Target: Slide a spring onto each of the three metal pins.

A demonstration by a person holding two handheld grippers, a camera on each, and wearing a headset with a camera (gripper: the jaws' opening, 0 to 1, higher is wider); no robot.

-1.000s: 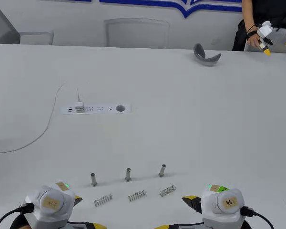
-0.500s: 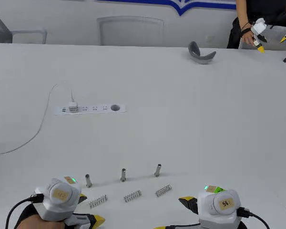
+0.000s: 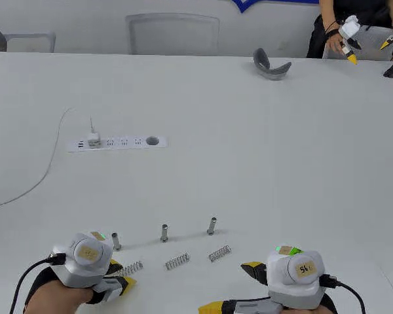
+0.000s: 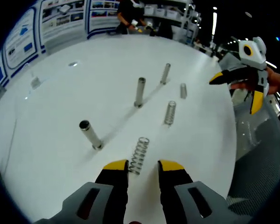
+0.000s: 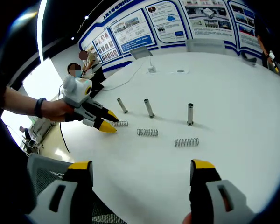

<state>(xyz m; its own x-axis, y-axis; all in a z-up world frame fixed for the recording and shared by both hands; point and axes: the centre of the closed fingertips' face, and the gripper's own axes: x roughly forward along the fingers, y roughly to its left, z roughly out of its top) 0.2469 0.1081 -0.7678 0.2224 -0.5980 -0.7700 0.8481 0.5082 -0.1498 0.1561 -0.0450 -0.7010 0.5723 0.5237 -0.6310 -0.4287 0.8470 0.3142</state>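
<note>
Three metal pins stand upright in a row on the white table (image 3: 249, 163): left pin (image 3: 116, 241), middle pin (image 3: 164, 232), right pin (image 3: 211, 226). In front of each lies a spring: left (image 3: 131, 267), middle (image 3: 177, 261), right (image 3: 219, 253). My left gripper (image 3: 123, 273) is open, low over the table. In the left gripper view the left spring (image 4: 139, 155) has its near end just ahead of the gap of that gripper (image 4: 143, 165). My right gripper (image 5: 142, 165) is open wide, holds nothing, and stays back from the right spring (image 5: 186, 142).
A white power strip (image 3: 118, 142) with a plug and cable lies mid-table at the left. A grey curved object (image 3: 270, 66) rests at the far side. A person with grippers (image 3: 346, 29) sits at the far right. A chair (image 3: 172, 33) stands behind the table.
My left gripper has moved forward and right up to the left spring. The right gripper has hardly moved. The head camera has tilted, which shifts the whole scene.
</note>
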